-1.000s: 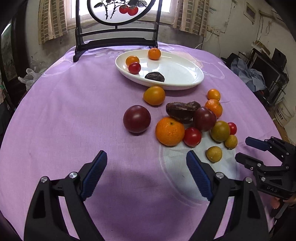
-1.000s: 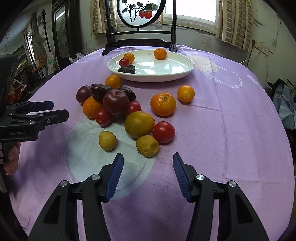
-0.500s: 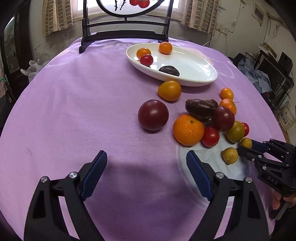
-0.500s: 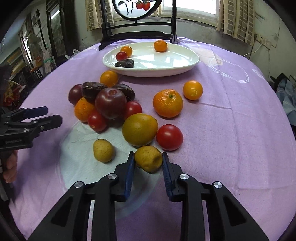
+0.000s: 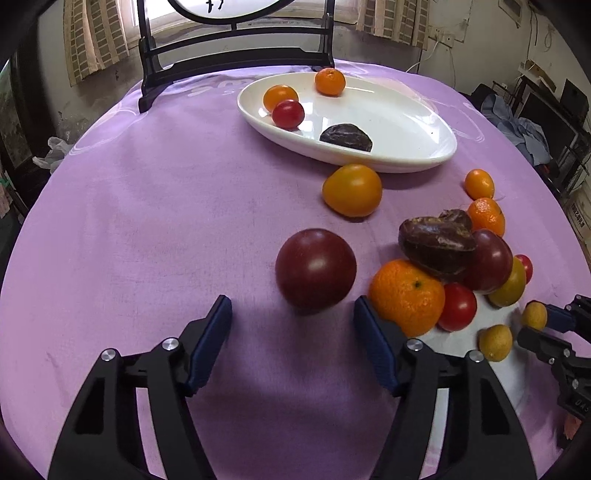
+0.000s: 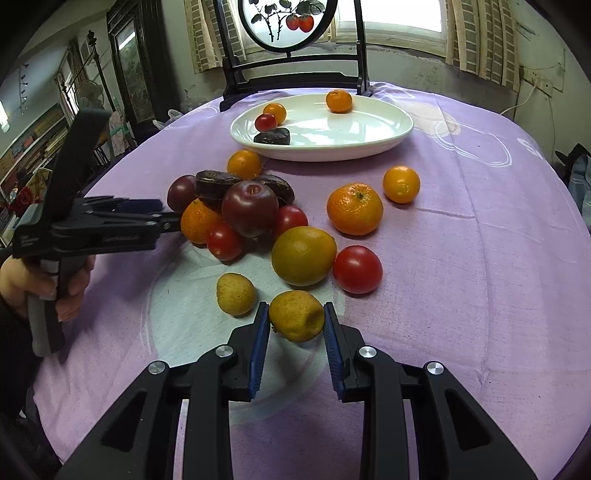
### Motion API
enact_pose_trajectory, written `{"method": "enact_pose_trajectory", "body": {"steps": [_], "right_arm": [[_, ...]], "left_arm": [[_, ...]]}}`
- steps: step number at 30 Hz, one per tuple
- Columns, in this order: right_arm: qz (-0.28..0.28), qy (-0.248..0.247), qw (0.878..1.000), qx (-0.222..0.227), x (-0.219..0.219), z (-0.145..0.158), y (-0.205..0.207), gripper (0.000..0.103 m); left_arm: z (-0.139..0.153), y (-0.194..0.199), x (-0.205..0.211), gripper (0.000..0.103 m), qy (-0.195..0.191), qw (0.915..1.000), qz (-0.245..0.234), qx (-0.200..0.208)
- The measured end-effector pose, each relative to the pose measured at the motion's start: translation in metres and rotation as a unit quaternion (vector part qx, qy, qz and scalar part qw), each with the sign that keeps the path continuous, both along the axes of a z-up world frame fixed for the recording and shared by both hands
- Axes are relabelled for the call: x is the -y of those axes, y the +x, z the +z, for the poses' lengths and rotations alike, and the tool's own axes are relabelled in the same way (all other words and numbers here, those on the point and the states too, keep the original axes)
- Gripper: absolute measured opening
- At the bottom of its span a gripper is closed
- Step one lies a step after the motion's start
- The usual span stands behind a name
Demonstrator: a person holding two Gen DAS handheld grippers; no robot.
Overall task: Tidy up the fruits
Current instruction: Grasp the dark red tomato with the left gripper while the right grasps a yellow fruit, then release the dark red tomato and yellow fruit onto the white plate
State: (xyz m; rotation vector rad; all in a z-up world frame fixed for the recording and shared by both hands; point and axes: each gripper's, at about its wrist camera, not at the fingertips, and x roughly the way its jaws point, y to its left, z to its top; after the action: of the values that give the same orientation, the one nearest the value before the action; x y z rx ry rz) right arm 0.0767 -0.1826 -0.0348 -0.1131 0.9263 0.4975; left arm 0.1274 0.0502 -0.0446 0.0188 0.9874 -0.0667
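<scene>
My right gripper is shut on a small yellow fruit and holds it just above the cloth; the held fruit also shows in the left wrist view. My left gripper is open, its pads either side of and just short of a dark red plum. A white oval plate at the back holds two small oranges, a red tomato and a dark fruit. A pile of loose fruit lies mid-table, with another yellow fruit beside my right gripper.
A purple cloth covers the round table. A black wooden stand with a round painted panel is behind the plate. An orange, a small orange, a greenish orange and a red tomato lie loose.
My right gripper closed on the yellow fruit and lifted it slightly. My left gripper moved forward towards the dark red plum and narrowed a little.
</scene>
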Motion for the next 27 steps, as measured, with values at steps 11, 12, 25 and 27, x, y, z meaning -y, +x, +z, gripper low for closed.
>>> {"method": "enact_pose_trajectory", "body": {"steps": [11, 12, 25, 27], "right_arm": [[-0.005, 0.002, 1.000, 0.024, 0.001, 0.013, -0.005, 0.029], [-0.005, 0.003, 0.999, 0.034, 0.002, 0.019, -0.006, 0.029], [-0.003, -0.062, 0.986, 0.153, -0.036, 0.075, 0.082, 0.029], [-0.018, -0.064, 0.989, 0.130, -0.040, 0.066, 0.111, 0.029]], "left_arm": [[0.018, -0.002, -0.003, 0.039, -0.036, 0.9993, -0.011, 0.010], [0.025, -0.004, -0.002, 0.039, -0.034, 0.9992, -0.016, 0.016], [0.076, 0.065, 0.017, 0.039, 0.000, 0.9975, -0.013, 0.070], [0.070, 0.085, 0.017, 0.039, -0.006, 0.9985, -0.006, 0.054]]}}
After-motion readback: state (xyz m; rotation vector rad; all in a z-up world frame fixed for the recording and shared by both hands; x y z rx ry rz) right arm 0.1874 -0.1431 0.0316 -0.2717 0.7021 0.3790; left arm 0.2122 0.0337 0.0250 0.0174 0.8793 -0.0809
